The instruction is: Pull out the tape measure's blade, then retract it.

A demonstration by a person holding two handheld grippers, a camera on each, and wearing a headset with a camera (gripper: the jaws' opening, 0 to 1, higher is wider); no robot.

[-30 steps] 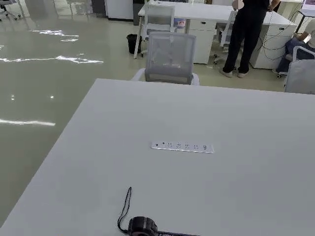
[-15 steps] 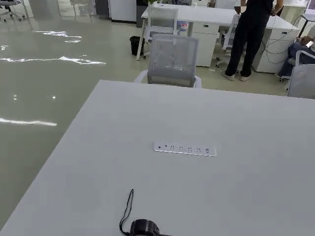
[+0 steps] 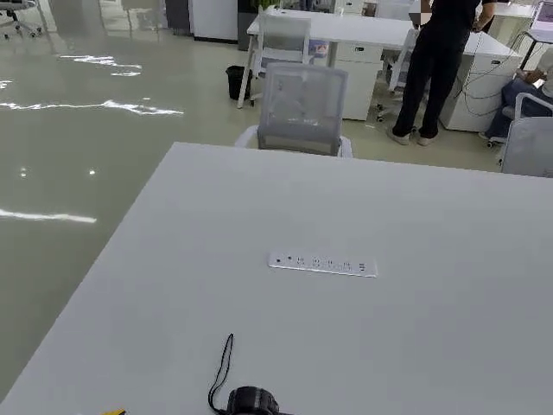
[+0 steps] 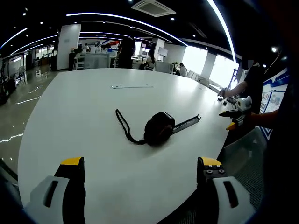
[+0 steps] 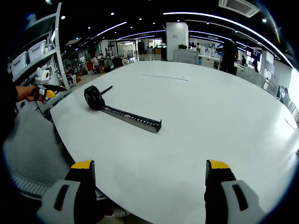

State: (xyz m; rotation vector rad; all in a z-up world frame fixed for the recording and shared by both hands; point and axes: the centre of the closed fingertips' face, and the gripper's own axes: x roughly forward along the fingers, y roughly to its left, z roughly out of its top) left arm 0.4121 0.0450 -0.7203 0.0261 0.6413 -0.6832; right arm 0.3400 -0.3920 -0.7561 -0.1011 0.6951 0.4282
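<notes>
The left gripper (image 4: 141, 161) and right gripper (image 5: 150, 164) hang spread wide near the tape measure (image 4: 159, 127), its blade (image 5: 133, 119) extended.

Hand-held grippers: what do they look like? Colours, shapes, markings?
They are a matched pair. The left hand-held gripper has two broad, pale grey jaws with yellow caps at the tips, black inner faces and a dark slot in each outer shell. The right hand-held gripper has the same build and colours.
</notes>
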